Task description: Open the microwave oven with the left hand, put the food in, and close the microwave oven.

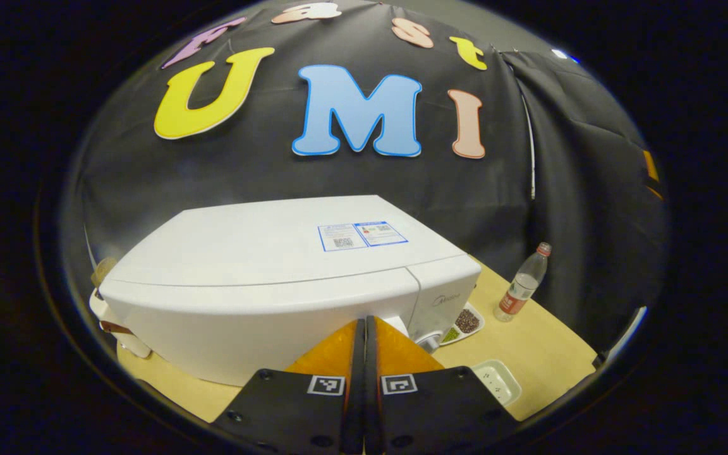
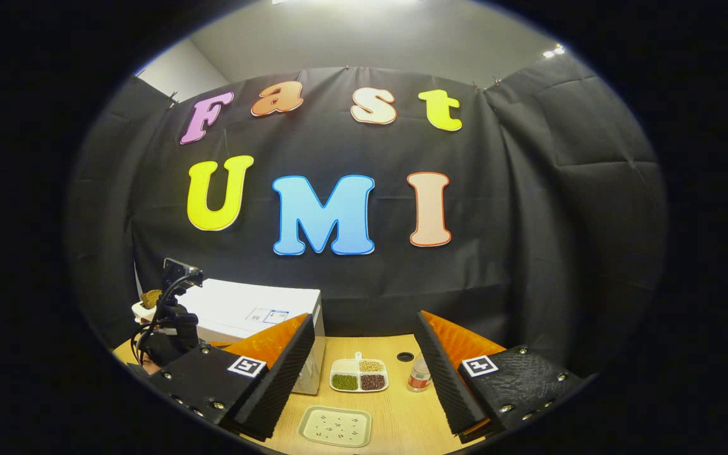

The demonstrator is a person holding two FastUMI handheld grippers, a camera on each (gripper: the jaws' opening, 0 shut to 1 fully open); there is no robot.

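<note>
On the table (image 2: pixel 395 404), right tongs (image 2: pixel 364 373) gape wide; left tongs (image 1: pixel 364 354) pressed together, seemingly empty, before microwave (image 1: pixel 275 278).

A light wooden table (image 2: pixel 395 404) carries everything. On it stands the white microwave oven (image 1: pixel 275 284), door shut, at the left side. Just beside its front corner lies a divided dish (image 2: pixel 358 375) with three kinds of food (green, yellowish, dark). Nearer the camera lies a pale rectangular tray (image 2: pixel 335 425). A plastic bottle (image 1: pixel 522 282) stands upright near the dish
</note>
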